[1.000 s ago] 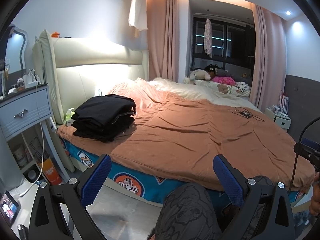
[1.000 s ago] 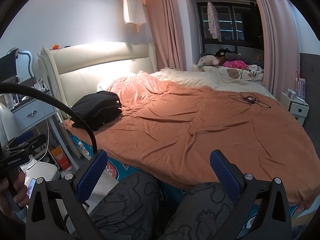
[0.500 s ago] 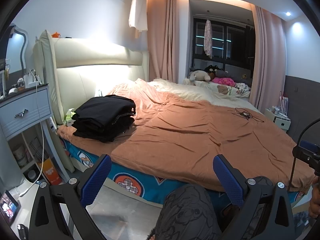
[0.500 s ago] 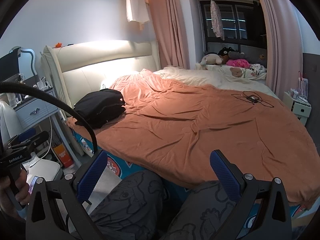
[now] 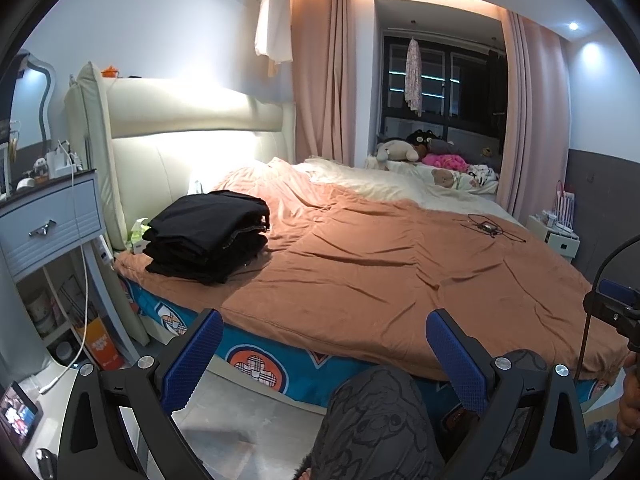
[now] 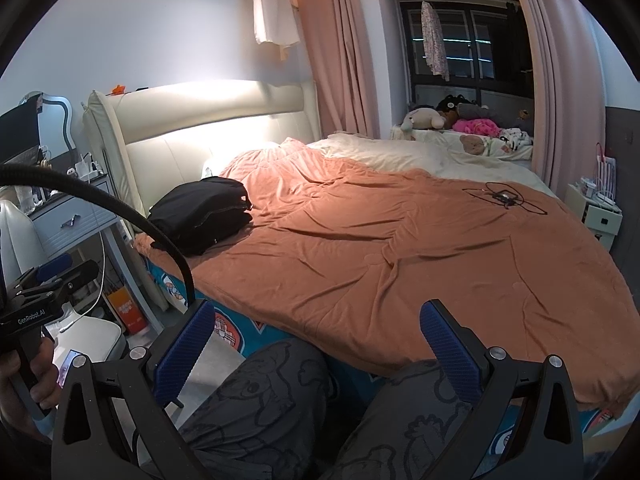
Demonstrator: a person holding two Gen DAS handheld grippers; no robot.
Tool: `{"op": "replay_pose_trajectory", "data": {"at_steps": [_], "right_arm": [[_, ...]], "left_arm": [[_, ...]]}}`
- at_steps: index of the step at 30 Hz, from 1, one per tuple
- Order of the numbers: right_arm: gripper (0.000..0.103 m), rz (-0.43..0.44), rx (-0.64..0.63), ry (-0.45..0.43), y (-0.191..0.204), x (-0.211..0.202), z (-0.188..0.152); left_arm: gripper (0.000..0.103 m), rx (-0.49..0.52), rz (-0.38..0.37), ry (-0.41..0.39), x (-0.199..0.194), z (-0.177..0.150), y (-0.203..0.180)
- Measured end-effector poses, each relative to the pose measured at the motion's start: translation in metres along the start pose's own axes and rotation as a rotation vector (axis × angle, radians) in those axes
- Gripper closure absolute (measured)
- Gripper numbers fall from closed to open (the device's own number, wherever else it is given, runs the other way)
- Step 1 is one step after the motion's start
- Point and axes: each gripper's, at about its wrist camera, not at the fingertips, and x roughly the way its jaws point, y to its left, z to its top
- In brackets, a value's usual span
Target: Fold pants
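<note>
Since a second ago the right wrist view has crept nearer and a little left along the bed, so the folded pants sit more central; the left wrist view is almost unchanged.

The pants (image 5: 208, 236) (image 6: 200, 214) lie as a black folded stack on the near left corner of the orange blanket (image 5: 380, 264) (image 6: 380, 248), close to the cream headboard (image 5: 180, 128) (image 6: 192, 120). Neither gripper touches them.

The left gripper (image 5: 320, 354) is spread wide and holds nothing, hanging short of the bed's near edge above a knee in grey patterned trousers (image 5: 376, 420). The right gripper (image 6: 316, 346) is likewise wide and empty, over both knees (image 6: 260, 400).

A tangled black cable (image 5: 486, 226) (image 6: 506, 196) rests on the far right of the blanket. Soft toys (image 5: 424, 152) (image 6: 452, 116) are heaped beyond the bed by the dark window. A grey nightstand (image 5: 52, 220) (image 6: 76, 216) stands left of the bed, a white one (image 5: 556, 236) (image 6: 596, 216) to the right.
</note>
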Motion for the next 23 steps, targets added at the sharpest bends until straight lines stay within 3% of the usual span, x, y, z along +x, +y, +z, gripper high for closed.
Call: {"op": "replay_pose_trajectory", "data": {"at_steps": [23], "right_arm": [[0.0, -0.012, 0.002, -0.004, 0.003, -0.006, -0.002]], "left_arm": [[0.0, 0.018, -0.015, -0.028, -0.011, 0.003, -0.002]]}}
